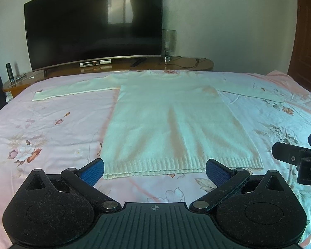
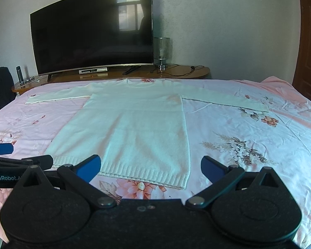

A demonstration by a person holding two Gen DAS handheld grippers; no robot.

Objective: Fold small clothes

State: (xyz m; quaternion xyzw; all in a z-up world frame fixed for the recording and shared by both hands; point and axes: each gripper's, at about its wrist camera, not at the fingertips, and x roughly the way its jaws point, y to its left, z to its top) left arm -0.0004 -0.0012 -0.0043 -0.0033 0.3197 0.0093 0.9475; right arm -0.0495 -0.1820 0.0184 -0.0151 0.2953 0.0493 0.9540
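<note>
Closest to us are the two grippers. The left gripper (image 1: 154,171) has its jaws spread wide and holds nothing. The right gripper (image 2: 150,169) has its jaws spread wide too, and it is also empty. Both hang just above the near edge of the bed (image 1: 51,128), which has a pink sheet with flowers on it. Each gripper sits near the bottom hem of the sweater (image 1: 176,120). The white sweater lies flat on the bed, with its hem near us and its neck far away. Both sleeves stick out to the sides. Behind the bed is a brown desk (image 2: 176,72). On it stand a big dark TV (image 1: 93,25), a small lamp (image 2: 161,51) and a dark bottle (image 1: 9,71).
</note>
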